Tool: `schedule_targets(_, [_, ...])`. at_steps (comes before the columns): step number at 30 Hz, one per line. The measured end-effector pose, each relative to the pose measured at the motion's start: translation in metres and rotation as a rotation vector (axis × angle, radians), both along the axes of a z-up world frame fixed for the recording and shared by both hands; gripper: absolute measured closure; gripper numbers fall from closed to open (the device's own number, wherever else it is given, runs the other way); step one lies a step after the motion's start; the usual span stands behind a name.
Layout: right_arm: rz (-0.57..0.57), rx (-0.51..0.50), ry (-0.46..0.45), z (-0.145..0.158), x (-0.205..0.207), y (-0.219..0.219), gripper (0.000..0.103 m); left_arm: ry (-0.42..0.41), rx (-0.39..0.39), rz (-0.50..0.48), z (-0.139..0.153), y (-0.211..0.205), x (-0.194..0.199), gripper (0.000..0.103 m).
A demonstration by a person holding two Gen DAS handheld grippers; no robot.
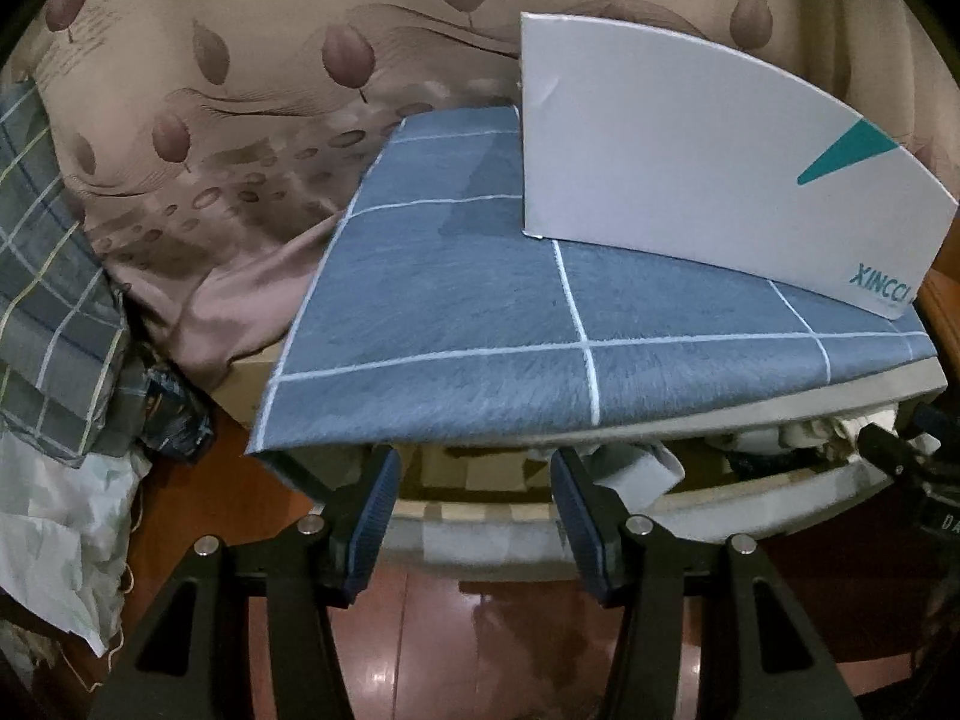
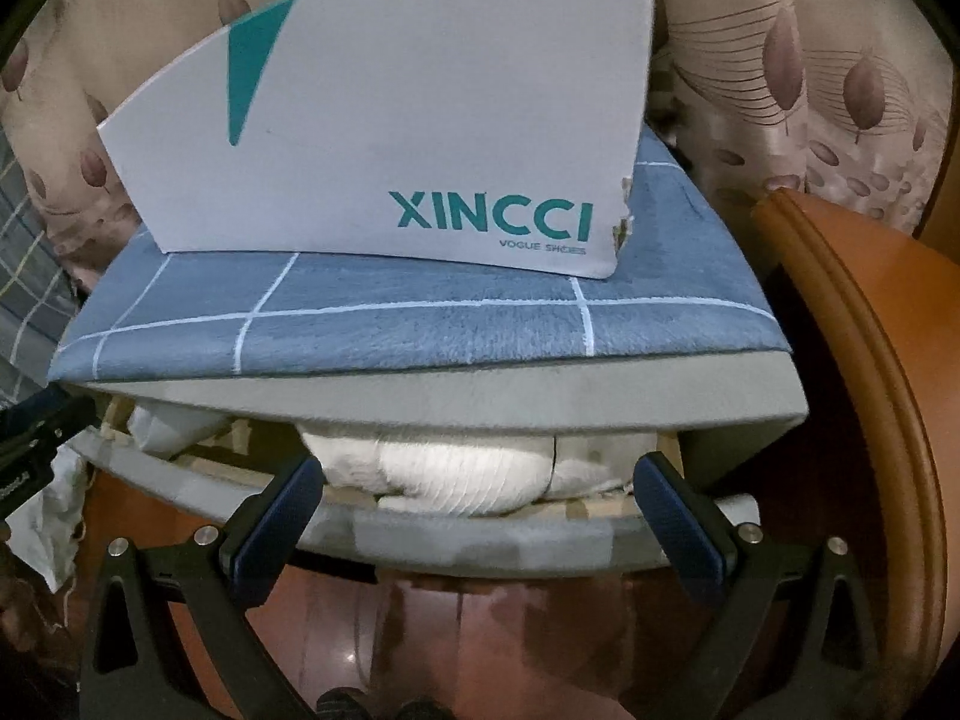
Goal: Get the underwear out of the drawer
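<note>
A grey drawer (image 2: 480,540) stands pulled out a little from under a grey unit topped with a blue checked cloth (image 2: 420,324). White ribbed underwear (image 2: 468,468) lies folded inside it, right in front of my right gripper (image 2: 480,516), which is open and empty at the drawer's front rim. In the left wrist view the same drawer (image 1: 750,492) shows grey and white folded pieces (image 1: 636,468). My left gripper (image 1: 474,504) is open and empty at the drawer's left end.
A white XINCCI shoe box (image 2: 390,120) stands on the blue cloth. A brown wooden furniture edge (image 2: 870,360) curves at the right. Bedding with a leaf print (image 1: 240,90), a checked quilt (image 1: 48,276) and white cloth (image 1: 54,540) lie at the left. The floor (image 1: 480,648) is reddish wood.
</note>
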State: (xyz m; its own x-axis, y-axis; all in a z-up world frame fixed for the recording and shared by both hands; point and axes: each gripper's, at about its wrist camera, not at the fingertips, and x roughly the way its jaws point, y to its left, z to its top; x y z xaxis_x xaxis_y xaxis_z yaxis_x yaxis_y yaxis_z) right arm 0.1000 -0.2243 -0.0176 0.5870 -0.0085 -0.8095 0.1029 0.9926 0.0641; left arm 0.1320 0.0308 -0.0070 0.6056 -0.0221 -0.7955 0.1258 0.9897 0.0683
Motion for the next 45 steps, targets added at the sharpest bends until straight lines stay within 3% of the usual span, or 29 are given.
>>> schedule_targets(6, [0.011, -0.005, 0.026, -0.015, 0.009, 0.002, 0.000, 0.025, 0.027, -0.026, -0.022, -0.006, 0.010, 0.046])
schedule_targets(18, [-0.003, -0.009, 0.082, -0.024, 0.029, 0.001, 0.000, 0.091, -0.048, -0.026, -0.035, 0.005, 0.024, 0.045])
schedule_targets(34, [0.012, 0.037, 0.235, -0.045, -0.016, 0.004, 0.000, 0.286, -0.026, -0.122, -0.040, 0.020, -0.028, 0.036])
schedule_targets(40, [0.005, 0.037, 0.280, -0.049, -0.028, 0.005, 0.000, 0.277, 0.024, -0.160, -0.041, 0.023, -0.051, 0.036])
schedule_targets(45, [0.003, 0.042, 0.323, -0.049, -0.024, 0.008, 0.000, 0.335, 0.022, -0.180, -0.044, 0.031, -0.059, 0.036])
